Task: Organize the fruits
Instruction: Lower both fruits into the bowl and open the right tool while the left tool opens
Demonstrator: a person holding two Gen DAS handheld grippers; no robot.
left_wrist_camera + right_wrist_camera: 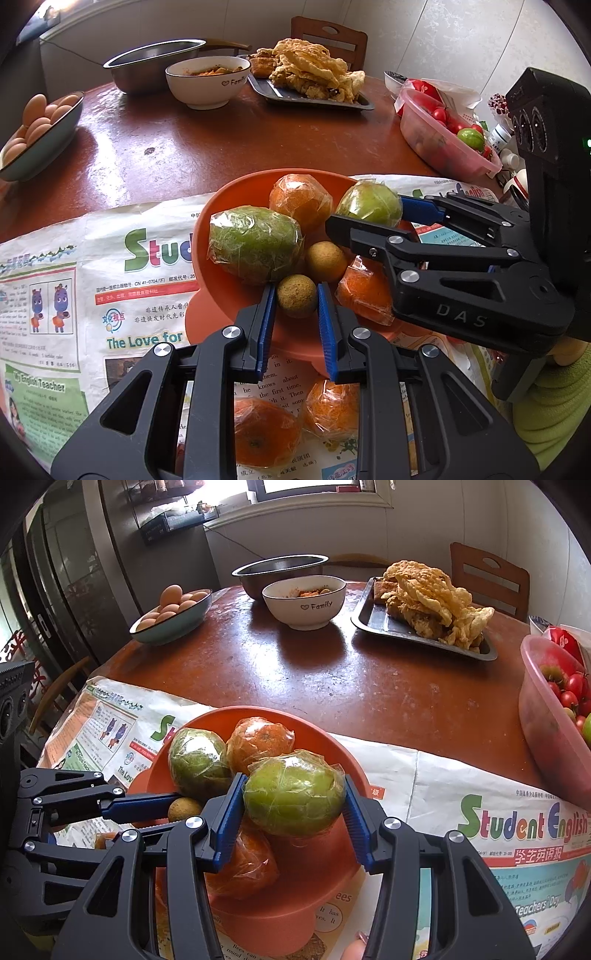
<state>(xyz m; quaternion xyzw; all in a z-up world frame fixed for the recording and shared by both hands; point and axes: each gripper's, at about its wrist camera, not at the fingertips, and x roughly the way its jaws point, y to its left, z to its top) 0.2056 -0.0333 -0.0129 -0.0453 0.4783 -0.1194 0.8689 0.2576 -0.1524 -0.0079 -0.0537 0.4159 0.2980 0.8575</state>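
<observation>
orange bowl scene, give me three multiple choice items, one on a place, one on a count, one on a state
1. Where do the two unbowled wrapped oranges lie?
A. on the newspaper in front of the orange bowl
B. in the metal basin
C. beside the eggs

2. How many green wrapped fruits show in or over the bowl?
A. one
B. two
C. four

3. What is the right hand-held gripper doing?
A. hanging open over bare table
B. shut on a green wrapped fruit
C. shut on an egg

Answers:
1 A, the left wrist view shows them on the printed page below the bowl.
2 B, one lies in the bowl, one is gripped.
3 B, both blue pads press on its sides.
</observation>
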